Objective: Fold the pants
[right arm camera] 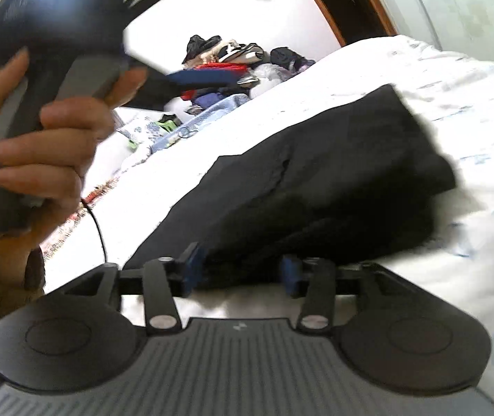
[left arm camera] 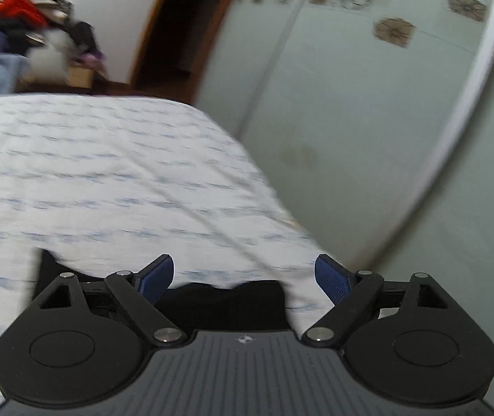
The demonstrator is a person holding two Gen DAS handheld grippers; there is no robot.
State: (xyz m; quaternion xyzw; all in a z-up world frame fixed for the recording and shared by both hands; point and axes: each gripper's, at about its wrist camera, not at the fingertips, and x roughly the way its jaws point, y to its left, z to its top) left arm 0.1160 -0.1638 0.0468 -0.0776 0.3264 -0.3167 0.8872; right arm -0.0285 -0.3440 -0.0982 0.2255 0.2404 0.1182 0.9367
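Left wrist view: left gripper (left arm camera: 243, 277) with its blue pads spread wide, nothing pinched. A dark edge of the pants (left arm camera: 226, 305) lies on the bed (left arm camera: 108, 173) just below and between the fingers, clear of both pads. Wardrobe door (left arm camera: 351, 104) beyond the bed corner; picture is smeared.

Right wrist view: pants (right arm camera: 316, 180) sit as a black, already doubled bundle on the white bed (right arm camera: 455, 104). Right gripper (right arm camera: 243, 274) has its fingers partly apart, straddling the near edge of the cloth (contact with the pads cannot be told; it looks loose). A hand (right arm camera: 39, 145) holds the left gripper (right arm camera: 205, 78) high at the left, above the bedding. Clothes pile (right arm camera: 233, 55) far behind.

Judgement: a fold looks just laid. To do it well, back both grippers off low and straight so no layer drags, then check edges line up before re-gripping.
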